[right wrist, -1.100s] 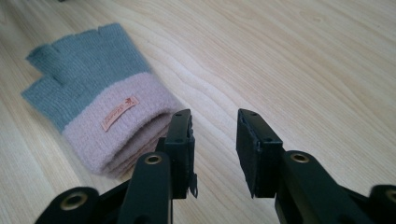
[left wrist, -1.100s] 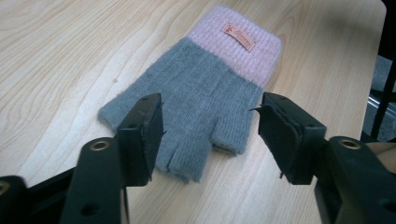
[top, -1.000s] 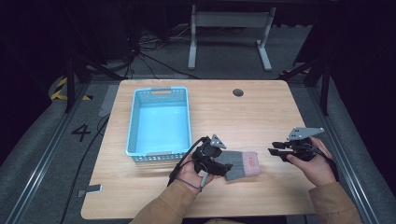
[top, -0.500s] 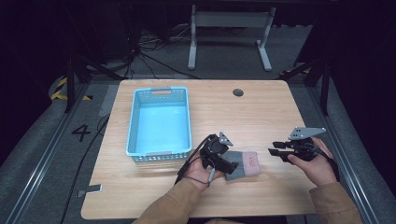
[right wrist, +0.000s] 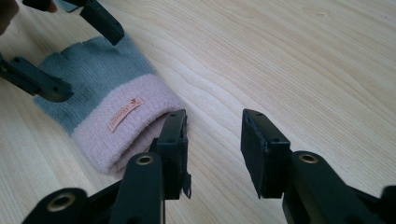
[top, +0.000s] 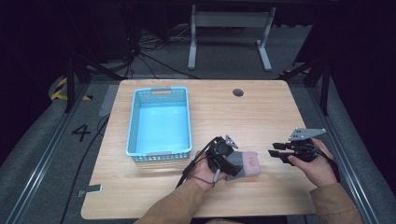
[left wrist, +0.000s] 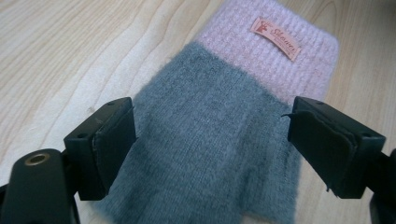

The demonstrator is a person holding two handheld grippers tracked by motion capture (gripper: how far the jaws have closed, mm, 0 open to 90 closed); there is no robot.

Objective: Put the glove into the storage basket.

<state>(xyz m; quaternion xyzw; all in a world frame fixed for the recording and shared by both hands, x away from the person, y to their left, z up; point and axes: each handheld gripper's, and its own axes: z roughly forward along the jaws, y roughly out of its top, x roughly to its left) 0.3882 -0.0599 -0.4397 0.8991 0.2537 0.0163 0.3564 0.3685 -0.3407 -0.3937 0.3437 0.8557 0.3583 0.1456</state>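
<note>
My left gripper (left wrist: pixel 208 154) has its jaws spread wide, one on each side of the grey part of a knitted glove (left wrist: pixel 224 140); they have just been opening, and the pads stand clear of the wool with the glove lying flat between them, not gripped. The glove is grey over the hand part and pale pink at the ribbed cuff, with a small orange label (left wrist: pixel 274 38) sewn on the pink band. In the high view the left gripper (top: pixel 223 156) sits over the grey end of the glove (top: pixel 246 162), and the pink cuff points toward my right hand.

My right gripper (right wrist: pixel 214 149) has its jaws partly apart, and they too have just been opening a little; nothing is between them but bare wood. In the right gripper view the left-hand jaw stands just beside the pink cuff's edge, whether touching I cannot tell. From above, the right gripper (top: pixel 275 152) is near the glove's cuff end, with my right hand (top: pixel 317 163) behind it.

The glove lies on the wooden table (top: pixel 261 112), near its front edge. A light blue plastic basket (top: pixel 159 151) stands on the table to the left of the glove, well apart from my right gripper.
</note>
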